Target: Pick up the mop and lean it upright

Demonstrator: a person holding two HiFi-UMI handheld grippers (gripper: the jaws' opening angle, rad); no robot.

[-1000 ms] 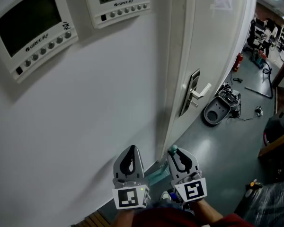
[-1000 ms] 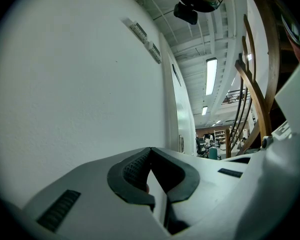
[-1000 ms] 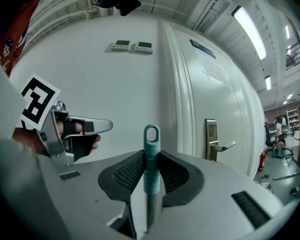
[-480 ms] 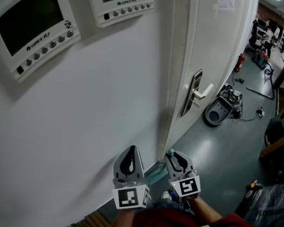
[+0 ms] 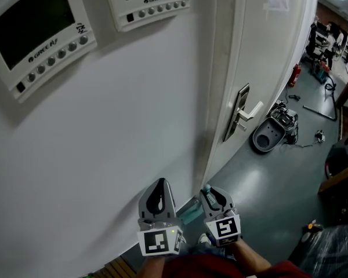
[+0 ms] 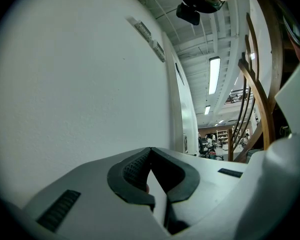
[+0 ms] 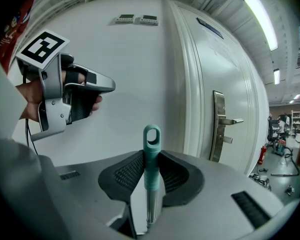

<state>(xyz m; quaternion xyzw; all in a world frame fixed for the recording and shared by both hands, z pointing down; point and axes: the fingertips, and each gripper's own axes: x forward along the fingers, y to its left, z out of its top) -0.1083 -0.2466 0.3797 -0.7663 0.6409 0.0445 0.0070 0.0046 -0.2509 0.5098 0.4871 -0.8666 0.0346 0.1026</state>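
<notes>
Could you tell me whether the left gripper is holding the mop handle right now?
No, the left gripper has its jaws together on nothing; the teal mop handle is clamped in the right gripper.

The right gripper (image 7: 151,160) clamps its pads on the mop handle (image 7: 151,139), whose teal looped end stands upright at centre. At 10 o'clock a hand (image 7: 31,98) holds the left gripper (image 7: 111,86) beside the white wall (image 7: 140,74). At 3 o'clock is a door handle (image 7: 226,125).
</notes>
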